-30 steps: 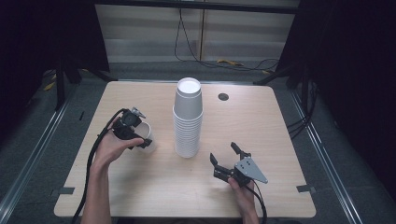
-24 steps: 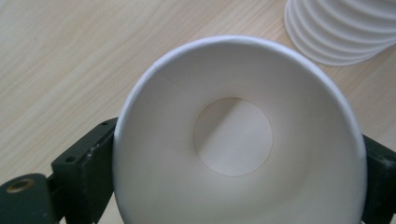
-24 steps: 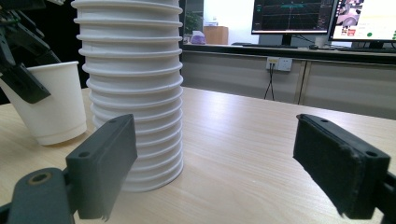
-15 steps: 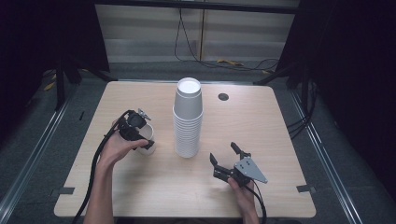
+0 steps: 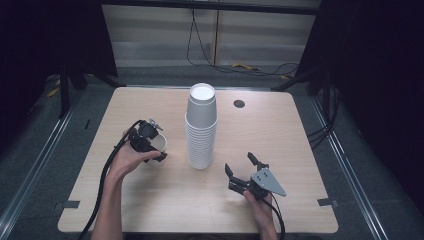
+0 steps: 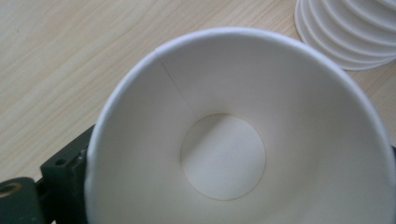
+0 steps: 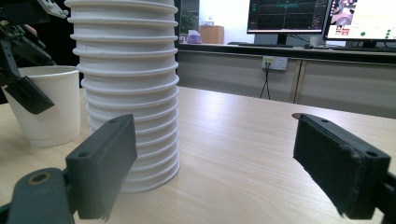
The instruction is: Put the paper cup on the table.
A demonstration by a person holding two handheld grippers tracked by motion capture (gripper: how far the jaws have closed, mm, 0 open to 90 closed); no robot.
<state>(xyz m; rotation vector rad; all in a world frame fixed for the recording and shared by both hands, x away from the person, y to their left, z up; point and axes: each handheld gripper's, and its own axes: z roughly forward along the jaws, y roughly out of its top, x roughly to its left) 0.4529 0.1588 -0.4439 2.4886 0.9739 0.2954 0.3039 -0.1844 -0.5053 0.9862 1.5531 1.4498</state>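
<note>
Item 1, my left gripper (image 5: 161,148): poised over the single paper cup (image 5: 157,145), which stands upright on the table just left of the cup stack (image 5: 201,127). Its jaws have just been opening, with the cup between them. In the right gripper view one dark jaw hangs beside the cup wall; whether a pad presses on the cup I cannot tell. The left gripper view looks straight down into the cup's white interior, one jaw showing at its lower left edge.

Item 2, my right gripper (image 5: 243,166): low over the table, right of and nearer to me than the stack, jaws spread wide, nothing between them. Its own view looks level toward the stack's ribbed rims.

Item 3, table (image 5: 300,150): pale wood grain, rounded corners, a dark round grommet (image 5: 239,104) beyond the stack to its right.

Item 4, room: dark drapes either side, cables on the floor beyond the table, monitors (image 7: 322,16) on a bench behind the stack.

Change since the earlier frames: my left hand has shifted slightly toward the stack and the cup is more exposed; my right gripper is unmoved.
</note>
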